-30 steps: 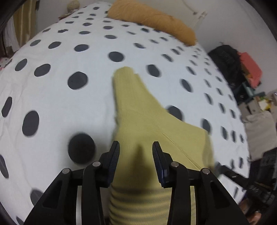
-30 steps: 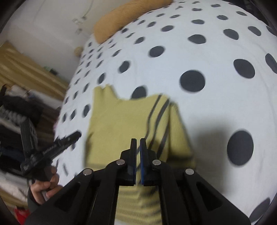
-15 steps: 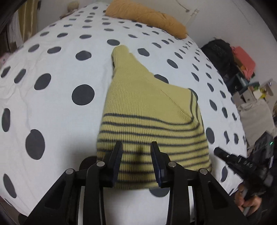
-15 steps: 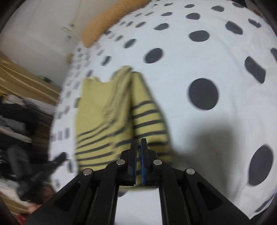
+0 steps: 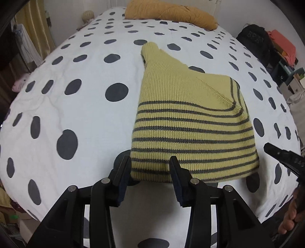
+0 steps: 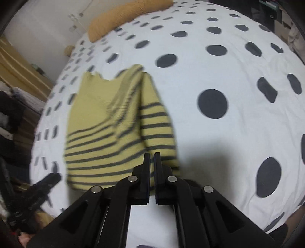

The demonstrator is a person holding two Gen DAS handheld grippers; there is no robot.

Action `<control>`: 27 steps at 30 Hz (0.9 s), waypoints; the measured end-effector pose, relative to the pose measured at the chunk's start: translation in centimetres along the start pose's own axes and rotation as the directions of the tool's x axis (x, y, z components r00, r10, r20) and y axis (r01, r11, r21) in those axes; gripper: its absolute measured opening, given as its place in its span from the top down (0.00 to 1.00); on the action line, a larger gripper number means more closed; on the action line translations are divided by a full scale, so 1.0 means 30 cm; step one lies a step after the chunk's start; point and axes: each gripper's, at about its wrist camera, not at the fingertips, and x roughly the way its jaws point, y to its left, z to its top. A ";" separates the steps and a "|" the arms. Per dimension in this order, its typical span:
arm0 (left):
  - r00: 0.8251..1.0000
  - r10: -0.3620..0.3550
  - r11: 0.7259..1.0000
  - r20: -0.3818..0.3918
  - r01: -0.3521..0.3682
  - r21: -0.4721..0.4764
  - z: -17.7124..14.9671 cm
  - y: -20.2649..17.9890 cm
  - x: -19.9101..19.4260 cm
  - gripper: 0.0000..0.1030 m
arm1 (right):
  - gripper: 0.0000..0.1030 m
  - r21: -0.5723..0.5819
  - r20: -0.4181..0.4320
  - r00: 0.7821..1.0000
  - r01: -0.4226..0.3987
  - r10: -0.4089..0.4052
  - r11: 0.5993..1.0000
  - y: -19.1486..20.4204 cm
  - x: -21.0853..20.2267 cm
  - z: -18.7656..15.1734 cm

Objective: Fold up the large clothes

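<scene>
A yellow knit sweater with grey stripes [image 5: 190, 122] lies folded on the white, black-dotted bedspread [image 5: 76, 106]; a sleeve end points toward the far pillow. My left gripper [image 5: 150, 162] is open and empty, its fingers just short of the sweater's near edge. In the right wrist view the sweater [image 6: 114, 129] lies ahead and left, and my right gripper [image 6: 152, 158] is shut with nothing between the jaws, hovering at the near right corner. The right gripper also shows at the right edge of the left wrist view [image 5: 284, 156].
An orange pillow [image 5: 169, 11] lies at the bed's far end. A black bag [image 5: 255, 42] and orange cloth [image 5: 282, 45] sit beside the bed on the right. Curtains and clutter [image 6: 17, 91] stand off the left side.
Both grippers have pulled back toward the bed's near edge. The sweater now lies flat and still; the left jaws have opened slightly wider.
</scene>
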 end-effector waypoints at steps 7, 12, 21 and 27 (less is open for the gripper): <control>0.999 0.038 0.999 -0.019 -0.038 -0.001 -0.050 0.012 -0.024 0.59 | 1.00 -0.132 -0.132 0.982 0.118 -0.136 0.984 0.099 0.147 -0.088; 0.996 0.081 0.996 -0.028 -0.081 -0.019 -0.067 0.053 -0.046 0.51 | 1.00 -0.063 -0.114 0.972 0.200 -0.206 0.978 0.064 0.139 -0.076; 0.990 0.142 0.989 -0.024 -0.143 -0.045 -0.104 0.050 -0.152 0.31 | 0.47 -0.193 -0.044 0.961 0.258 -0.272 0.947 0.325 -0.052 -0.152; 0.988 0.150 0.987 -0.029 -0.151 -0.048 -0.128 0.027 -0.227 0.23 | 0.28 -0.276 0.045 0.937 0.344 -0.346 0.897 0.441 -0.169 -0.209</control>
